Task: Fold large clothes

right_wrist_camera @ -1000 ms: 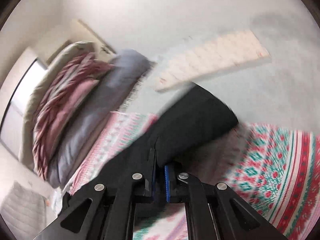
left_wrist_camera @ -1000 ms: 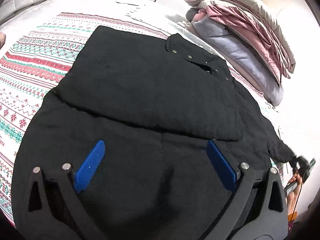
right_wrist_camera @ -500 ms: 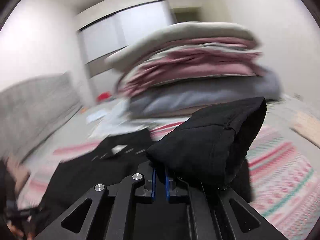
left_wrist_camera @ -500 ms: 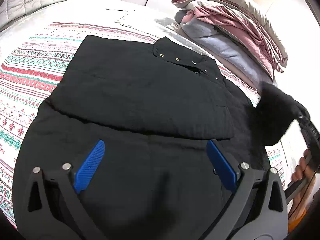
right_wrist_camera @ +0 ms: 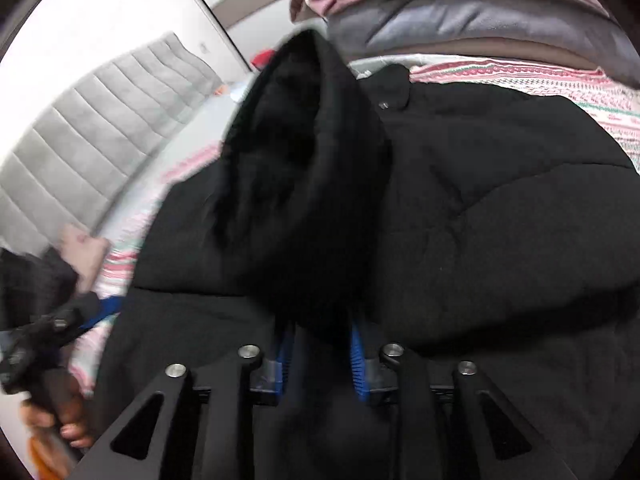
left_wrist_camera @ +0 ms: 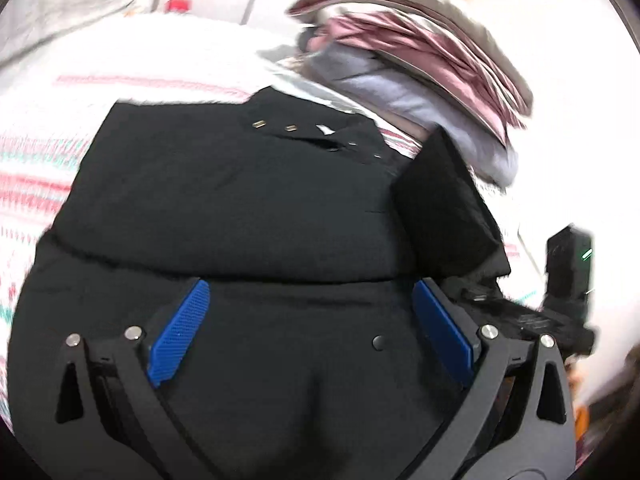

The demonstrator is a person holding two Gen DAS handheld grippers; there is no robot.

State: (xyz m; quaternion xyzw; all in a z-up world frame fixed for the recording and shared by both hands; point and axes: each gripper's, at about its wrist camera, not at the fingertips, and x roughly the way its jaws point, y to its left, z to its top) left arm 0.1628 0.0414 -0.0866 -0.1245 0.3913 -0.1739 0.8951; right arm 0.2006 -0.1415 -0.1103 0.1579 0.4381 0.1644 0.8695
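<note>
A large black padded jacket (left_wrist_camera: 240, 200) lies spread on a bed with a patterned cover (left_wrist_camera: 36, 184); its left sleeve is folded across the body. My left gripper (left_wrist_camera: 308, 320) is open and empty, hovering over the jacket's lower part. My right gripper (right_wrist_camera: 320, 344) is shut on the jacket's right sleeve (right_wrist_camera: 296, 184) and holds the sleeve up over the jacket body (right_wrist_camera: 500, 200). In the left wrist view the raised sleeve (left_wrist_camera: 440, 208) stands at the right, with the right gripper's body below it (left_wrist_camera: 520, 316).
A stack of folded pink, grey and beige bedding (left_wrist_camera: 420, 60) sits at the bed's far right, also in the right wrist view (right_wrist_camera: 480, 8). A grey padded headboard (right_wrist_camera: 92, 120) is to the left. A red item (left_wrist_camera: 178, 4) lies far back.
My right gripper has carried the sleeve from the bed's right edge inward over the jacket body. My left gripper has stayed open above the jacket's lower part, moving slightly closer.
</note>
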